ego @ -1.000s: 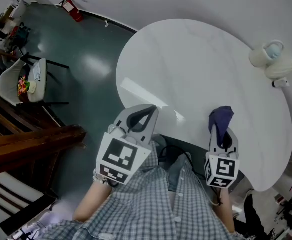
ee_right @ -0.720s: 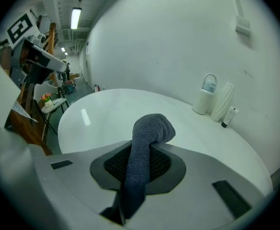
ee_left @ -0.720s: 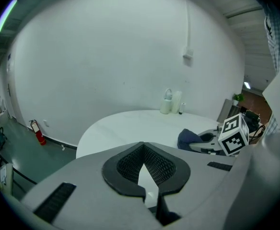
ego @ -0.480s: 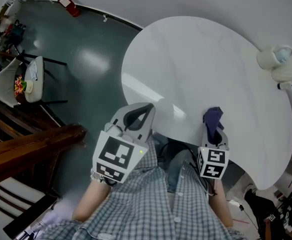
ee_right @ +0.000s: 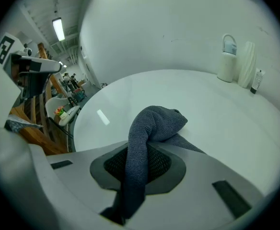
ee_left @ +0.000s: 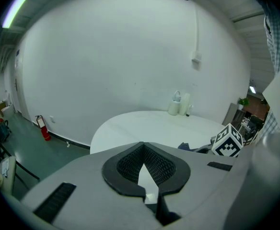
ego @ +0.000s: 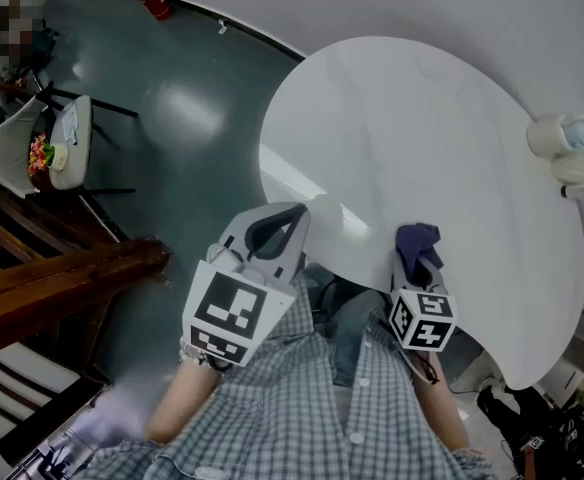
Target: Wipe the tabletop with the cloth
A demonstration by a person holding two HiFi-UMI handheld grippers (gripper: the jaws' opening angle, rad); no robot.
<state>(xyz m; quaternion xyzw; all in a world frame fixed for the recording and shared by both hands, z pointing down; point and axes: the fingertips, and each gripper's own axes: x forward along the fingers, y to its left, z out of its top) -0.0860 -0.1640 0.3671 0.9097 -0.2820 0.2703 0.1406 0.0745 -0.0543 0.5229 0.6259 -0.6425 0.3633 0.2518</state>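
Right gripper [ego: 419,261] clamps the cloth [ee_right: 154,122] over the table's [ego: 422,118] near edge; lower it flat, then sweep outward. Left gripper [ego: 272,232] closed, empty.

The left hand-held gripper [ee_left: 144,150] has closed, empty jaws and faces a round white bench [ee_left: 145,126] with a jug [ee_left: 175,104] at its far edge, a dark cloth [ee_left: 185,146] beside a marker cube [ee_left: 228,142] at right, and a fire extinguisher [ee_left: 43,127] against the wall at left.
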